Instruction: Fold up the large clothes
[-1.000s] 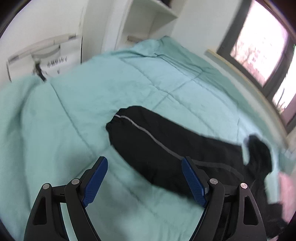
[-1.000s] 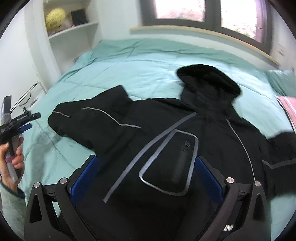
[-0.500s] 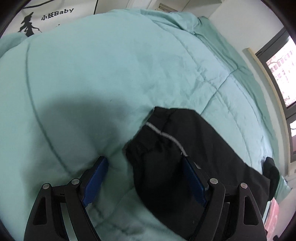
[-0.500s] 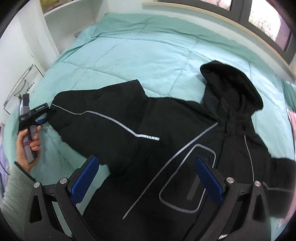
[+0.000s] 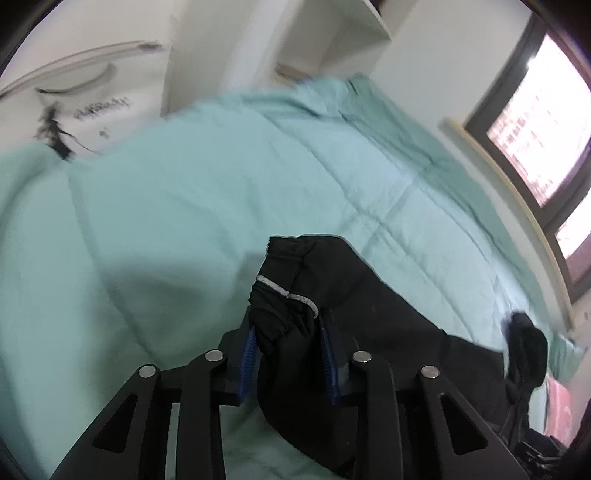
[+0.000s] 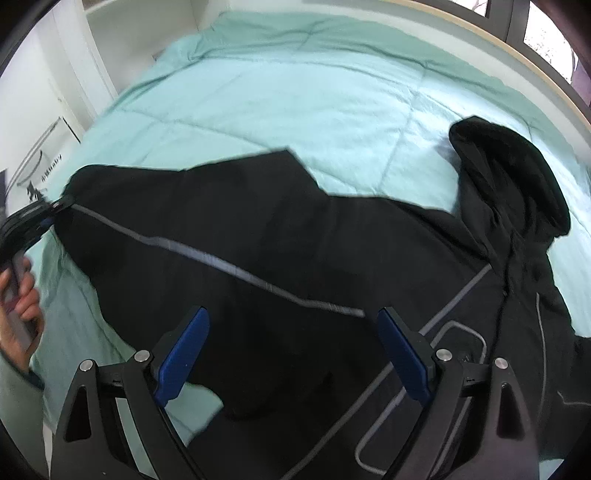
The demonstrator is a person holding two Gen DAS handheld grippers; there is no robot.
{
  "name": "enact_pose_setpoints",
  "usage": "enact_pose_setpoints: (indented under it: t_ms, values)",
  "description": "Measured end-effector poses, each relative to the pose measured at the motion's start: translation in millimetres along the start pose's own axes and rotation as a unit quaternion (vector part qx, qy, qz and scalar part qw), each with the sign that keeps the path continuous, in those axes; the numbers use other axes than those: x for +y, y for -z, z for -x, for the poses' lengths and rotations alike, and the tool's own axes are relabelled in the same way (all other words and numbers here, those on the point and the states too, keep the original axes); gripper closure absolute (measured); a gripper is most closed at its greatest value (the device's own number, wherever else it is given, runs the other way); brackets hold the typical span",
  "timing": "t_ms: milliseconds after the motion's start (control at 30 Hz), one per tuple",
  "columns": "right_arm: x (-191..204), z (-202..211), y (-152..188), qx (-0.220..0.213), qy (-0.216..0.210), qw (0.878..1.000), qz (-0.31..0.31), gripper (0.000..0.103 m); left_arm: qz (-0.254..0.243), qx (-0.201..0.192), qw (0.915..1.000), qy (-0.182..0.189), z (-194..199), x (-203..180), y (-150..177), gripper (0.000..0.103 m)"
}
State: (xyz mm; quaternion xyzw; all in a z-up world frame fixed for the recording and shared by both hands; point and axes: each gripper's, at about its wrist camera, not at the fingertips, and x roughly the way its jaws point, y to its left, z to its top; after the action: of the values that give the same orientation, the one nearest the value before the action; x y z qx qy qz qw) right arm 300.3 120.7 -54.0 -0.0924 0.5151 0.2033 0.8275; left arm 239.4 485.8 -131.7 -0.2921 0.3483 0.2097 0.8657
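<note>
A black hooded jacket (image 6: 303,258) with grey reflective stripes lies spread on a mint-green quilt (image 6: 295,85). Its hood (image 6: 509,173) points to the right. My left gripper (image 5: 288,332) is closing on the bunched cuff (image 5: 280,295) of the outstretched sleeve, and the blue pads press on the fabric. In the right wrist view that gripper (image 6: 48,214) sits at the sleeve's far-left end, held by a hand (image 6: 22,306). My right gripper (image 6: 293,328) hangs over the sleeve's upper part near the grey stripe (image 6: 221,266), its jaws wide and closing a little, nothing pinched between them.
White shelves and a wall (image 5: 332,33) stand past the bed's far end. A white box with black lettering (image 5: 92,107) is at the left. Windows (image 5: 535,122) run along the right side. A pink item (image 5: 561,406) lies by the jacket's far edge.
The left gripper's jaws closed from wide onto the sleeve cuff and lifted it slightly. The right gripper moved lower and closer over the sleeve, its jaws narrowing slightly.
</note>
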Motion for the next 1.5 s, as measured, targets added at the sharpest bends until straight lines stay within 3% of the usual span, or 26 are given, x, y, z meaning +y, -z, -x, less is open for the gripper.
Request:
enact_pose_setpoints:
  t_ms: [67, 167, 233, 300, 367, 500, 567, 700, 767, 933, 1000, 1067, 1133, 1200, 1333, 1433, 1500]
  values:
    - [4, -11, -5, -0.015, 0.009, 1.000, -0.001, 0.012, -0.003, -0.017, 0.9993, -0.033, 11, 11, -6, 0.072]
    - [11, -47, -8, -0.003, 0.021, 1.000, -0.001, 0.015, 0.002, 0.011, 0.9991, -0.042, -2, 21, -5, 0.073]
    - [18, -80, -5, 0.027, 0.026, 0.999, 0.006, 0.028, -0.016, 0.018, 0.9981, -0.056, -7, 19, 1, 0.073]
    - [21, -105, 0, 0.057, 0.026, 0.998, 0.008, 0.029, -0.025, 0.014, 0.9985, -0.046, 0, 16, 5, 0.074]
    - [25, -116, 2, 0.060, 0.041, 0.997, 0.027, 0.029, -0.042, 0.002, 0.9984, -0.038, 14, 3, 4, 0.074]
    - [11, -101, -3, 0.069, 0.009, 0.998, 0.007, 0.029, -0.088, -0.023, 0.9959, -0.002, 56, -44, 9, 0.074]
    - [-4, -84, -3, 0.069, -0.009, 0.997, -0.019, 0.029, -0.113, -0.025, 0.9926, 0.036, 78, -75, 20, 0.085]
    - [-45, -44, 7, 0.056, -0.011, 0.997, -0.057, 0.029, -0.176, -0.011, 0.9786, 0.106, 100, -149, 50, 0.087]
    - [-69, -26, 15, 0.050, -0.001, 0.996, -0.075, 0.029, -0.212, 0.001, 0.9675, 0.139, 103, -194, 71, 0.089]
    - [-144, 12, 42, 0.047, 0.018, 0.988, -0.149, 0.029, -0.256, 0.028, 0.9524, 0.163, 100, -256, 106, 0.092]
    - [-169, 24, 54, 0.049, 0.022, 0.983, -0.178, 0.029, -0.273, 0.033, 0.9510, 0.142, 96, -266, 115, 0.091]
    - [-190, 34, 66, 0.054, 0.022, 0.978, -0.203, 0.029, -0.263, 0.043, 0.9560, 0.122, 89, -260, 116, 0.090]
    - [-204, 37, 74, 0.054, 0.021, 0.974, -0.217, 0.029, -0.218, 0.068, 0.9694, 0.090, 73, -229, 104, 0.082]
    - [-217, 37, 84, 0.058, 0.025, 0.972, -0.228, 0.029, -0.180, 0.076, 0.9800, 0.037, 60, -192, 95, 0.079]
    - [-218, 26, 99, 0.080, 0.026, 0.969, -0.231, 0.029, -0.119, 0.053, 0.9895, -0.064, 45, -107, 58, 0.079]
    - [-202, 13, 103, 0.093, 0.027, 0.971, -0.220, 0.029, -0.023, 0.050, 0.9965, -0.062, 37, -35, 30, 0.079]
    - [-189, 3, 101, 0.101, 0.026, 0.972, -0.209, 0.029, 0.033, 0.049, 0.9966, -0.057, 31, 2, 20, 0.079]
